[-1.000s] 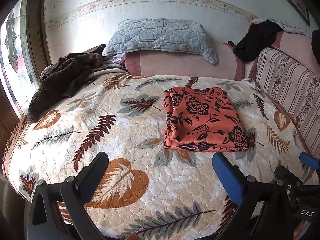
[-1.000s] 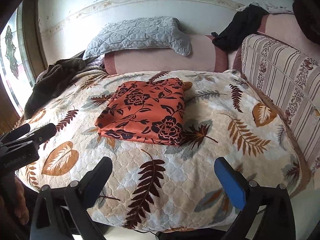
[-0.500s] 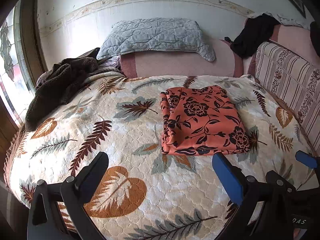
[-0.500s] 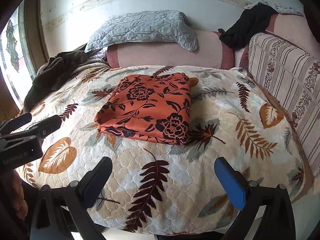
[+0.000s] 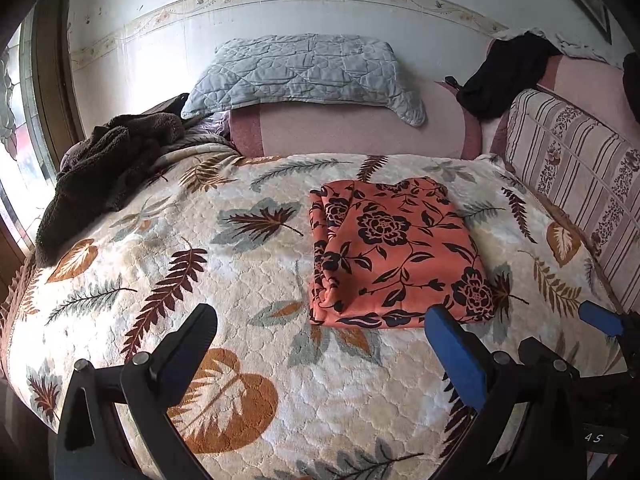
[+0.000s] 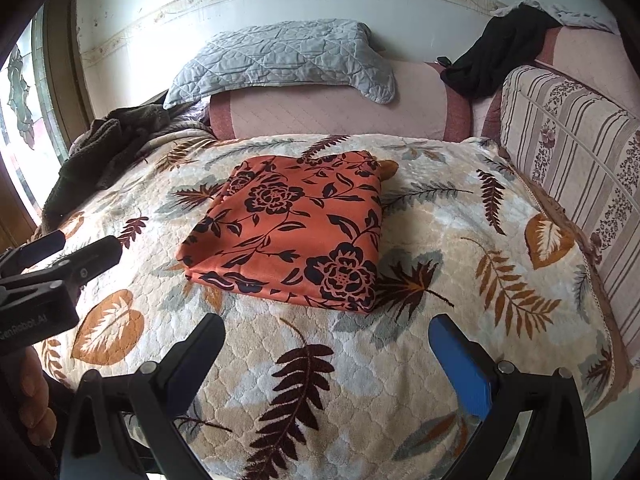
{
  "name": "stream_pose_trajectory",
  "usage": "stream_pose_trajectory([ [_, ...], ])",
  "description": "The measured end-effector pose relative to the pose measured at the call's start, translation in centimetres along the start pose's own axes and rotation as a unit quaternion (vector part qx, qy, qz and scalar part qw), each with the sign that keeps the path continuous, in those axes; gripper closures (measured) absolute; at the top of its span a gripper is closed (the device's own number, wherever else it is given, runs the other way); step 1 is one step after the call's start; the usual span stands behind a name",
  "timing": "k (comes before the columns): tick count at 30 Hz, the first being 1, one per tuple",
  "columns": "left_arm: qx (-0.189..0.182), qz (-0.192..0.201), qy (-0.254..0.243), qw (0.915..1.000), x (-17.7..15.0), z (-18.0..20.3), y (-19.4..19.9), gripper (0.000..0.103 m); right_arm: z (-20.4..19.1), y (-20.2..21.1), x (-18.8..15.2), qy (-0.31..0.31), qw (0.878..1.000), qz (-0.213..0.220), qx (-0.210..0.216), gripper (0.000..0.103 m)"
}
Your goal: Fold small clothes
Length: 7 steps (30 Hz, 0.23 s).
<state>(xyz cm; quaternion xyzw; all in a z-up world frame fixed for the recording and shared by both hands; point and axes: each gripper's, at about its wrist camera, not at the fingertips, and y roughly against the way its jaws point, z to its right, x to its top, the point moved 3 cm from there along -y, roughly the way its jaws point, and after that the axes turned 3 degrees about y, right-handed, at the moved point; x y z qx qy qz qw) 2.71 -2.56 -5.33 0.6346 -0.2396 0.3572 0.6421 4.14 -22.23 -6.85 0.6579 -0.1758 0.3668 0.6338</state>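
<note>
- Orange floral garment [image 5: 394, 254] lies folded flat, mid-bed on the leaf-print blanket [image 5: 240, 264], nothing touching it.
- Left gripper [image 5: 320, 354]: jaws wide apart, empty, hovering over the blanket near the garment's front edge.
- Right gripper [image 6: 326, 360]: jaws apart, empty, short of the garment.
- Grey quilted pillow [image 5: 304, 68] at the headboard; brown fleece [image 5: 104, 172] heaped far left.

— How did the left gripper [image 5: 320, 344] stand?
— Jaws spread wide, nothing between them, fingers pointing forward.
— And the right gripper [image 6: 326, 350]?
— Likewise spread and empty, just beside the left; a bare hand [image 6: 34, 400] showed behind the left one.
</note>
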Motion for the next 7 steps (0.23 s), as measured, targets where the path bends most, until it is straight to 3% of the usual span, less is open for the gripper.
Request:
stream_pose_trajectory([
  [7, -0.002, 0.011, -0.013, 0.9998, 0.71, 0.95, -0.03, 0.000, -0.04, -0.59, 0.62, 0.002, 1.000, -0.001, 0.002, 0.000],
])
